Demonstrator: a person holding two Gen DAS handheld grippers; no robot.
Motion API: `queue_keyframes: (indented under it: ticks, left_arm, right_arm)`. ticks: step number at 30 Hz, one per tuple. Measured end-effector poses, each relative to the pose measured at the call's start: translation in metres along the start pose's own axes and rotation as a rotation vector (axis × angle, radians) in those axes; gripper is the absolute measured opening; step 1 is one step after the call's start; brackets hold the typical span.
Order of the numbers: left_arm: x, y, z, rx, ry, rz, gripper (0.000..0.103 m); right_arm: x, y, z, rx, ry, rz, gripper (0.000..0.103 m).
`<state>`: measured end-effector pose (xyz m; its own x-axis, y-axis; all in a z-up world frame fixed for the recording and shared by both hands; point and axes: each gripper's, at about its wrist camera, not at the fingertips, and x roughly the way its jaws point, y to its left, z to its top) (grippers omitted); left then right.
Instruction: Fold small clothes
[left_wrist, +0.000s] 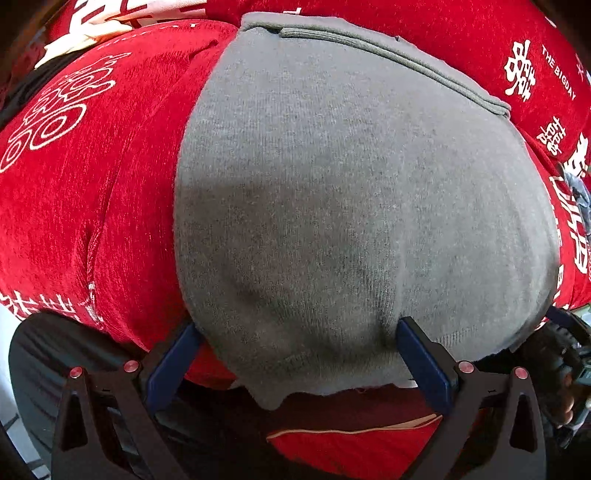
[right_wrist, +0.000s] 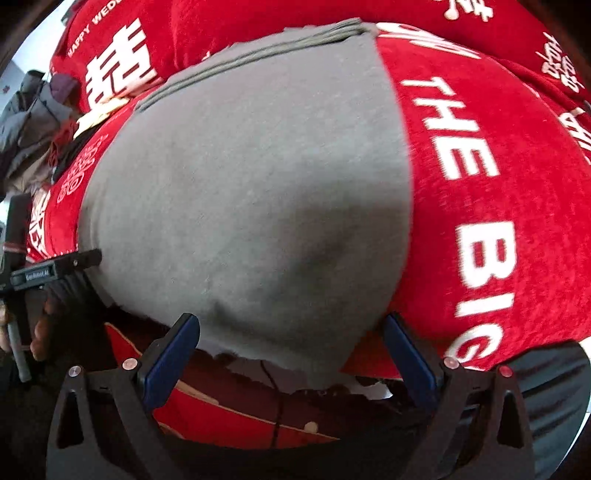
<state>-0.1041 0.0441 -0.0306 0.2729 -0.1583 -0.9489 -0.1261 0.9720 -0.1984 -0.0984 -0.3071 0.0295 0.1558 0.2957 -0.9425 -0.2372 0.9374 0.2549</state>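
Observation:
A small grey knitted garment (left_wrist: 332, 184) lies spread flat on a red cloth, its ribbed hem at the far end; it also shows in the right wrist view (right_wrist: 251, 177). My left gripper (left_wrist: 299, 328) is open, its blue-padded fingers (left_wrist: 421, 354) spread over the garment's near left part, the raw near edge hanging between them. My right gripper (right_wrist: 291, 325) is open over the near right corner, its fingers (right_wrist: 173, 350) wide apart. Neither holds the cloth.
The red cloth (left_wrist: 92, 203) with white characters and "THE BIG DAY" lettering (right_wrist: 476, 206) covers the surface. The left gripper's body and the hand holding it (right_wrist: 33, 295) show at the right wrist view's left edge. Dark clothes (right_wrist: 29, 122) lie far left.

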Motion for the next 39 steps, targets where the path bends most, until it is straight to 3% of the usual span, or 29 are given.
queue_keyframes:
  ticks: [2,6,9,15,20,25,29,31,34,37,39]
  left_arm:
    - [-0.005,-0.004,0.000,0.001,-0.004,0.024,0.103]
    - [-0.040,-0.012,-0.002,0.028,-0.138,0.039,0.103]
    - [-0.049,-0.025,0.007,0.063,-0.189,0.018,0.103]
    - [-0.020,-0.060,0.055,0.142,-0.172,0.075,0.103]
    - [-0.024,-0.081,0.117,0.148,-0.248,0.114,0.103]
    - [-0.007,-0.082,0.198,0.023,-0.221,0.134,0.103]
    - [0.015,-0.071,0.244,-0.122,-0.189,0.091,0.103]
    - [0.032,-0.069,0.257,-0.145,-0.152,0.113,0.103]
    - [0.050,-0.066,0.265,-0.110,-0.149,0.216,0.103]
    - [0.049,-0.056,0.266,-0.053,-0.164,0.174,0.103]
    - [0.045,-0.044,0.263,-0.059,-0.156,0.160,0.103]
  right_arm:
    - [0.001,0.005,0.001,0.003,0.003,-0.034,0.099]
    - [-0.022,0.017,0.016,-0.032,-0.105,-0.175,0.097]
    - [-0.025,0.029,0.032,-0.069,-0.158,-0.167,0.097]
    - [0.002,0.063,0.073,-0.178,-0.168,-0.198,0.097]
    - [0.006,0.070,0.140,-0.166,-0.243,-0.215,0.097]
    - [0.026,0.067,0.225,-0.095,-0.301,-0.296,0.097]
    - [0.048,0.060,0.274,-0.050,-0.301,-0.272,0.097]
    - [0.062,0.057,0.290,-0.045,-0.274,-0.234,0.097]
    - [0.092,0.042,0.303,-0.031,-0.163,-0.210,0.096]
    - [0.088,0.016,0.301,-0.014,-0.216,-0.299,0.096]
    - [0.076,-0.004,0.295,0.039,-0.232,-0.295,0.096]
